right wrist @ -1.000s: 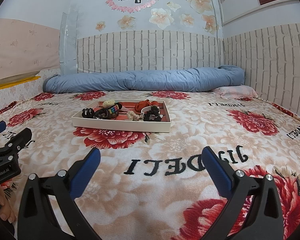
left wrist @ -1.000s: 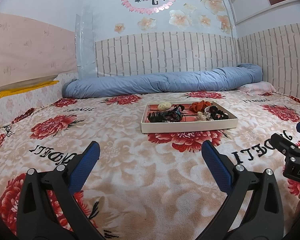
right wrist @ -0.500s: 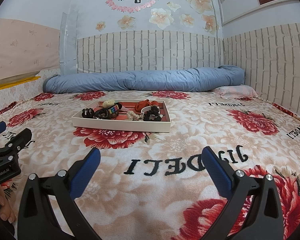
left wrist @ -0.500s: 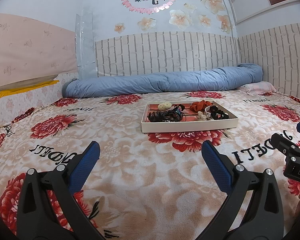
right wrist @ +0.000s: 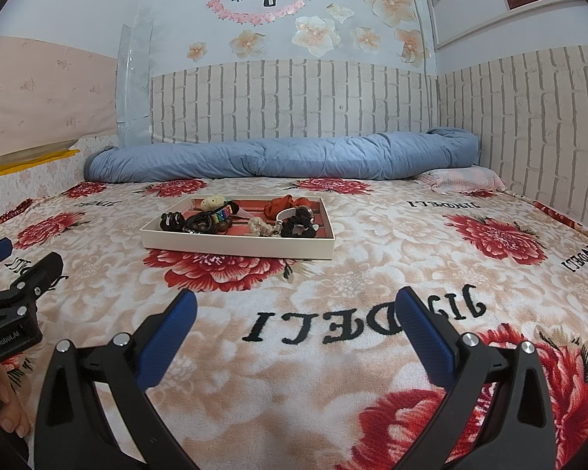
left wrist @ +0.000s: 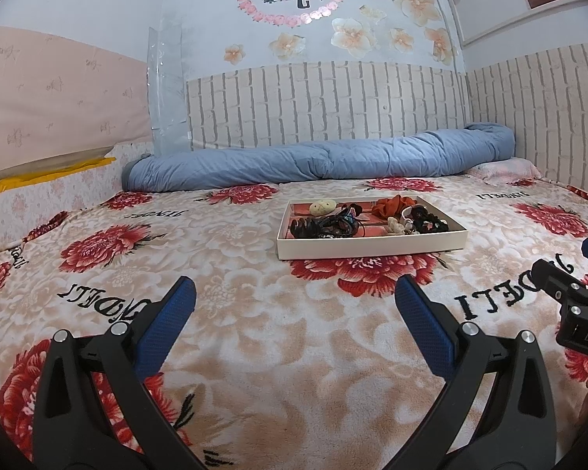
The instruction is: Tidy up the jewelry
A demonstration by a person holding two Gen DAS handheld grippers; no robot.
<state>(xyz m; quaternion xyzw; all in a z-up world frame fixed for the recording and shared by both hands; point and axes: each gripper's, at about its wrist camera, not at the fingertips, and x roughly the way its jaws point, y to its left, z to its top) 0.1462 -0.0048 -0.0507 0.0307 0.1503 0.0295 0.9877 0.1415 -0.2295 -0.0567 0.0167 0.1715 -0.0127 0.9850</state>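
Observation:
A shallow cream tray (left wrist: 372, 248) (right wrist: 235, 247) with a red lining lies on the flowered bed cover, well ahead of both grippers. In it are a dark tangle of bracelets (left wrist: 325, 227) (right wrist: 204, 223), an orange-red scrunchie (left wrist: 392, 205) (right wrist: 279, 205), a black scrunchie (left wrist: 431, 223) (right wrist: 300, 227), a pale beaded piece (left wrist: 396, 225) (right wrist: 259, 227) and a cream round item (left wrist: 322, 206) (right wrist: 212, 203). My left gripper (left wrist: 292, 317) is open and holds nothing. My right gripper (right wrist: 294, 321) is open and holds nothing too. Each shows at the edge of the other's view.
A rolled blue quilt (left wrist: 317, 162) (right wrist: 282, 158) lies along the brick-pattern wall behind the tray. A pink pillow (right wrist: 462, 178) sits at the back right. A low ledge with a yellow strip (left wrist: 55, 176) borders the bed's left side. A hand (right wrist: 9, 407) shows at lower left.

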